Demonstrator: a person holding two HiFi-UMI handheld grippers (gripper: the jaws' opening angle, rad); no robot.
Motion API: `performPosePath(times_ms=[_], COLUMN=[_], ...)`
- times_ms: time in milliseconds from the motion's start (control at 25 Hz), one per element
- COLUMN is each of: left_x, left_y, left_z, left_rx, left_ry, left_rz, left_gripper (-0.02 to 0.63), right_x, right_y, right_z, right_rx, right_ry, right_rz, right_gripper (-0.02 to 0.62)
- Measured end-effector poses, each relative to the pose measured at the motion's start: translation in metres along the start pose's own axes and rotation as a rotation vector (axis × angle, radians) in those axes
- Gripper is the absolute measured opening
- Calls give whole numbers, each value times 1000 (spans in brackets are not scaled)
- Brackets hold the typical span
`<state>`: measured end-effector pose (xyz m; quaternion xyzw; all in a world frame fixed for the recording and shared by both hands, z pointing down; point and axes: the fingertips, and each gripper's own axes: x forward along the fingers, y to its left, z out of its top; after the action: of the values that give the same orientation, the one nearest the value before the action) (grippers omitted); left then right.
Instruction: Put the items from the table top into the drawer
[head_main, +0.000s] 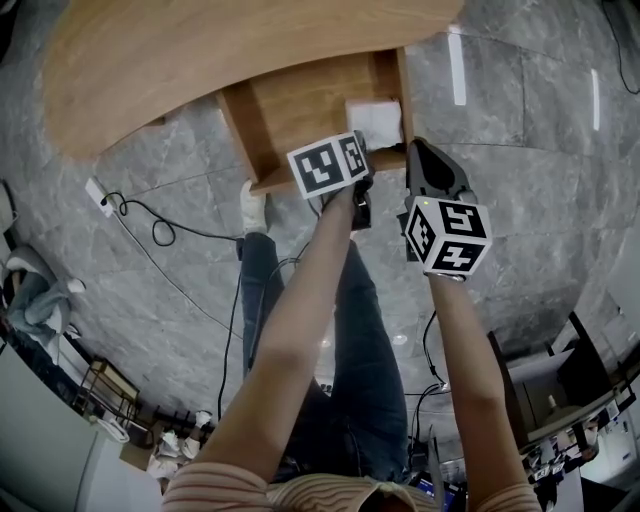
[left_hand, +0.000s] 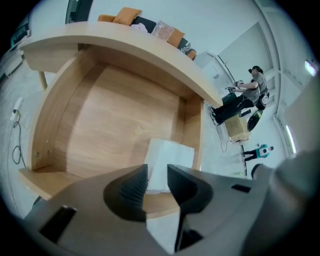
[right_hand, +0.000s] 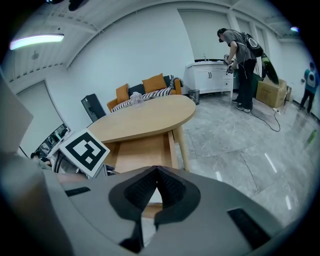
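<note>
Both empty: left gripper (left_hand: 157, 174) jaws narrowly apart, right gripper (right_hand: 156, 172) jaws together.

Head, gripper views; shared drawer (head_main: 300, 110)

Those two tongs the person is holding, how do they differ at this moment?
The left tongs have their jaws apart; the right tongs have jaws that meet at the tips. The left tongs point down into the open drawer, at a white packet lying there; the right tongs look out over the table into the room. Both hold nothing.
</note>
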<state>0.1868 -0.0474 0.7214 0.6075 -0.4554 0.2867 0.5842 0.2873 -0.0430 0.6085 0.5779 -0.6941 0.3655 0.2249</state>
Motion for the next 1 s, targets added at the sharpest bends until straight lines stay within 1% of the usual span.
performPosePath(times_ms=[120, 400, 560, 800, 880, 1000], left_x=[-16, -61, -89, -136, -154, -180], left_y=[-5, -28, -41, -68, -76, -88], left_z=[6, 20, 27, 40, 45, 50], left_rx=[38, 122, 133, 149, 170, 229], left_ry=[-28, -90, -133, -208, -248, -292], left_rz=[-1, -55, -81, -170, -184, -195], left_gripper=[103, 98, 47, 23, 20, 15], right_x=[-7, -27, -44, -78, -90, -108], right_y=[-1, 8, 20, 36, 41, 47], right_z=[9, 28, 40, 69, 78, 92], right_rx=[2, 37, 30, 7, 8, 3], right_ry=[-23, -67, -91, -156, -175, -206], right_rz=[2, 6, 26, 42, 51, 59], right_gripper=[9, 9, 9, 9, 9, 9])
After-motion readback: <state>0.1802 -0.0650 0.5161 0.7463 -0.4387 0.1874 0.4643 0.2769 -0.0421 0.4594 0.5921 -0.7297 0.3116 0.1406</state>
